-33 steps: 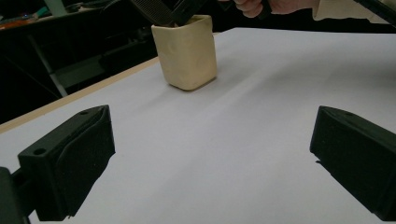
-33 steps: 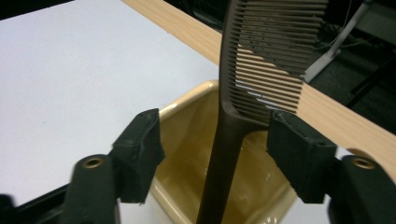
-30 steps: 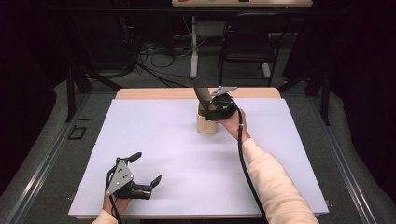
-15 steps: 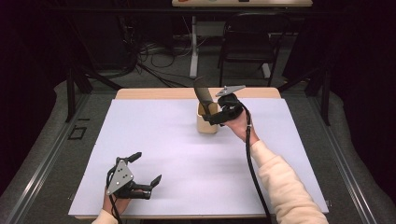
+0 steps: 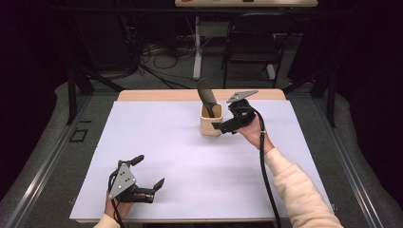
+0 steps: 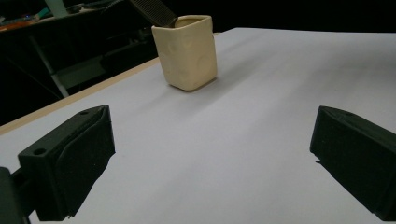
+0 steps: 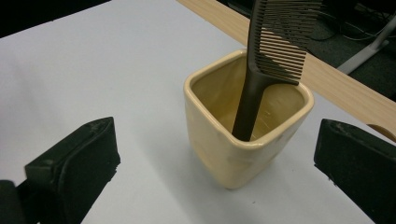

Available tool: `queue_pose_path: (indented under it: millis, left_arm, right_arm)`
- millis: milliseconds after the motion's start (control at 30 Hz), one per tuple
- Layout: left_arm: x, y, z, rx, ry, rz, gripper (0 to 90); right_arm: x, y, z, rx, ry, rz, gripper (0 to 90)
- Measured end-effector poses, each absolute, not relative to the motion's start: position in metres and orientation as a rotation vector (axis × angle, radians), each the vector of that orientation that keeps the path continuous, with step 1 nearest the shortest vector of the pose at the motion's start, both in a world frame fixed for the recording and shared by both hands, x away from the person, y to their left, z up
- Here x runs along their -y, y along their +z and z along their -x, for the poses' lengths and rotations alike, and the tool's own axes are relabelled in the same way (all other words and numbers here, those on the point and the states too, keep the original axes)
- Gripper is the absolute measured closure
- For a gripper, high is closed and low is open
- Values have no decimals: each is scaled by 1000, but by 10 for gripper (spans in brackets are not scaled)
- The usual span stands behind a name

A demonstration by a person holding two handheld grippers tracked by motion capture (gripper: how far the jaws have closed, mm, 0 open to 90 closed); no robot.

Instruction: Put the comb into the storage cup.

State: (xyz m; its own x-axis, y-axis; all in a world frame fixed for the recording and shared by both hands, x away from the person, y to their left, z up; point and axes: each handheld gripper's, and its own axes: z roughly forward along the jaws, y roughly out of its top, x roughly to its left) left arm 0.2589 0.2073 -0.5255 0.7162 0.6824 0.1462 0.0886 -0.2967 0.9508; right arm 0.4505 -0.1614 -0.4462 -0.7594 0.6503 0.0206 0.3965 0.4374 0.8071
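1. Covering the tabletop, a white sheet [image 5: 157, 142] bears everything.
2. Right gripper [image 5: 227, 124] sits just beside the cup, jaws wide apart after just opening, nothing between them.
3. Left gripper [image 5: 148, 172] rests near the sheet's front edge, jaws spread, empty.
4. Cream cup [image 7: 245, 126] stands upright near the sheet's far edge.
5. Dark comb [image 7: 273, 56] leans inside the cup, handle down.

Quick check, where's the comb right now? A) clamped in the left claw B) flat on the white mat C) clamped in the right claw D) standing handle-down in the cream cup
D: the comb stands handle-down in the cream cup, teeth end leaning out above the rim; the right claw stands open, pads off both.
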Motion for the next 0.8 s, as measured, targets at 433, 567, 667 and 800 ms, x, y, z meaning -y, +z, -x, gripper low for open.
queue_pose_path:
  millis: [433,567,667,800]
  left_arm:
    - [-207,-526,-259,-609,661,-1801,0]
    - [-207,-526,-259,-609,660,-1800,0]
    - [-207,-526,-259,-611,660,-1798,0]
    - [-207,-526,-259,-610,660,-1801,0]
  right_arm:
    - [185,-441,-430,-2387,1267,-886,0]
    - [191,-442,-424,-2392,1271,-878,0]
    - [196,-444,-417,-2395,1273,-872,0]
    - [203,-446,-411,-2398,1262,-891,0]
